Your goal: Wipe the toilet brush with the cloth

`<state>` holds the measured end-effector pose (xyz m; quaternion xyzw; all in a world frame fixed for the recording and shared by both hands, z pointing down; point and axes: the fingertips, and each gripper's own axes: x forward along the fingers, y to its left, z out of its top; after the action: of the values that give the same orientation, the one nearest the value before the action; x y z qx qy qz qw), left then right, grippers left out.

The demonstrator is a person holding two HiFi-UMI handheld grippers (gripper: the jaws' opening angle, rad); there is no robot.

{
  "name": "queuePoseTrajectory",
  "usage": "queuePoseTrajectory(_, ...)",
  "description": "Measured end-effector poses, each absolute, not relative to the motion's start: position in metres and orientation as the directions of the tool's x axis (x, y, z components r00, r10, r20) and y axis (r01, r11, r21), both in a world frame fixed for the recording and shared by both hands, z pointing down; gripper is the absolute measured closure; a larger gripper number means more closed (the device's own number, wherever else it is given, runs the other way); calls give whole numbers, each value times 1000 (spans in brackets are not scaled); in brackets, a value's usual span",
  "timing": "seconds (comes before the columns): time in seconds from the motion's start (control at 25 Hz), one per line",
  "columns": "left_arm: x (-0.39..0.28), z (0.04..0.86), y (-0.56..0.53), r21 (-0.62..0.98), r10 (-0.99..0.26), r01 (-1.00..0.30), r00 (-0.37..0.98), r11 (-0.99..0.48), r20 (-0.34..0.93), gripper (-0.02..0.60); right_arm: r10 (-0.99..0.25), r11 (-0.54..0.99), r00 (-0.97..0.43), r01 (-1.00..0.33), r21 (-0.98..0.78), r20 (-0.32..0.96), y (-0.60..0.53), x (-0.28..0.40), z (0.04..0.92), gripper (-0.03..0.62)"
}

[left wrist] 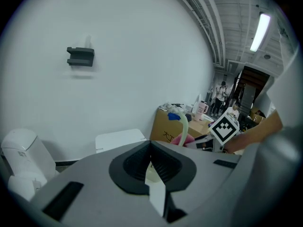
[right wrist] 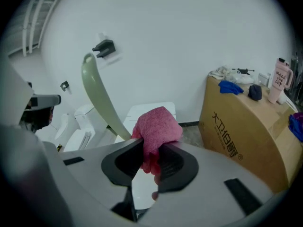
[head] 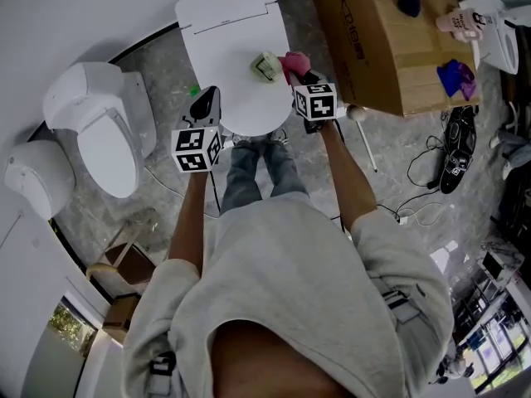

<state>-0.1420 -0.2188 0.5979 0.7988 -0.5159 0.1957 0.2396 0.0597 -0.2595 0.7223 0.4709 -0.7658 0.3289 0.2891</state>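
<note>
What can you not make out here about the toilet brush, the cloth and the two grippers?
Toilet brush, right gripper view: its lower end runs behind the cloth and the right gripper, so contact is unclear.
Left gripper view: the left gripper itself hides most of the brush.
Head view: brush and cloth too small for detail.

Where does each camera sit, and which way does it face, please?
Left gripper view: on the left gripper, facing the wall; its jaws, shut on the brush, and the person's right forearm show.
Right gripper view: on the right gripper, facing the wall; its jaws, shut on the cloth, show.
Head view: on the person's head, looking steeply down at the lid; arms, torso, legs and both grippers show.
Shared: both gripper views show brush, cloth, lid and box.
</note>
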Motion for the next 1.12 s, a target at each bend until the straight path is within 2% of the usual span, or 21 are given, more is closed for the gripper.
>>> queuePoseTrajectory(0.36, -128, 594, -213, 185, -730, -909, 411, -373, 546, 561, -714, 365, -427, -903, -226, 555, -263, 70, 604, 505)
queuePoseTrajectory(0.64, -126, 591, -207, 185, -733, -908, 414, -377, 540, 561, -761, 448, -486, -873, -195, 430, -248, 54, 532, 505)
queuePoseTrajectory(0.8, -123, 590, -206, 186, -734, -907, 416, -378, 537, 561, -749, 475, -504, -861, -180, 430, -246, 45, 533, 505)
queuePoseTrajectory(1.12, -128, 591, -202, 184, -733, -910, 410, -373, 542, 561, -700, 450, -494, -866, -218, 515, -239, 39, 580, 505)
